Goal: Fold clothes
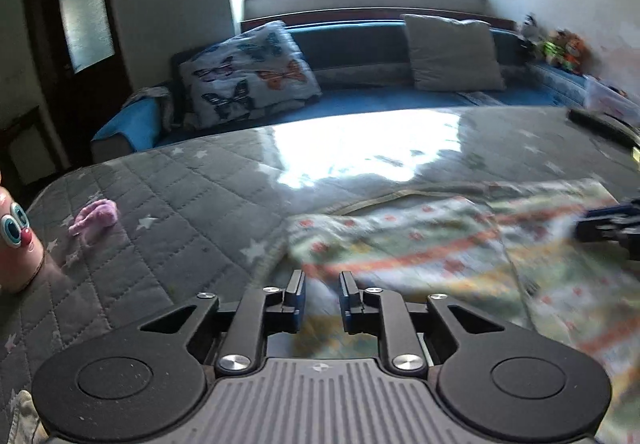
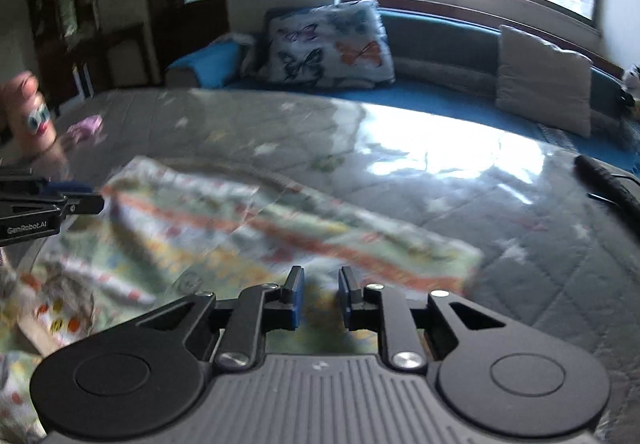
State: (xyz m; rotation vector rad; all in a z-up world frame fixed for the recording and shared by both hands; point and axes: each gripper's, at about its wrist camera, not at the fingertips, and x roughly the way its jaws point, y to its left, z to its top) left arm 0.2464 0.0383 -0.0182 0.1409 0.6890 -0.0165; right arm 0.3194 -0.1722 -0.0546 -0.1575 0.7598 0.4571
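A light green garment [image 1: 440, 244] [image 2: 280, 228] with orange and red patterned stripes lies partly folded on the grey quilted table cover [image 1: 160, 204] [image 2: 560, 264]; it is blurred. My left gripper [image 1: 322, 280] hovers at the garment's left edge, its blue pads apart, with cloth showing below the gap but not pinched. My right gripper [image 2: 321, 276] stands over the garment's near right part, its pads also apart and not pressing on anything. Each gripper shows in the other's view: the right gripper [image 1: 600, 224] at the far right, the left gripper [image 2: 80, 200] at the far left.
A small pink cloth [image 1: 96, 218] [image 2: 86, 128] and a toy figure with big eyes [image 1: 16, 240] [image 2: 34, 120] sit at the table's left. A black object [image 1: 596, 124] [image 2: 604, 184] lies at the right edge. Behind is a blue sofa with a butterfly pillow [image 1: 248, 76].
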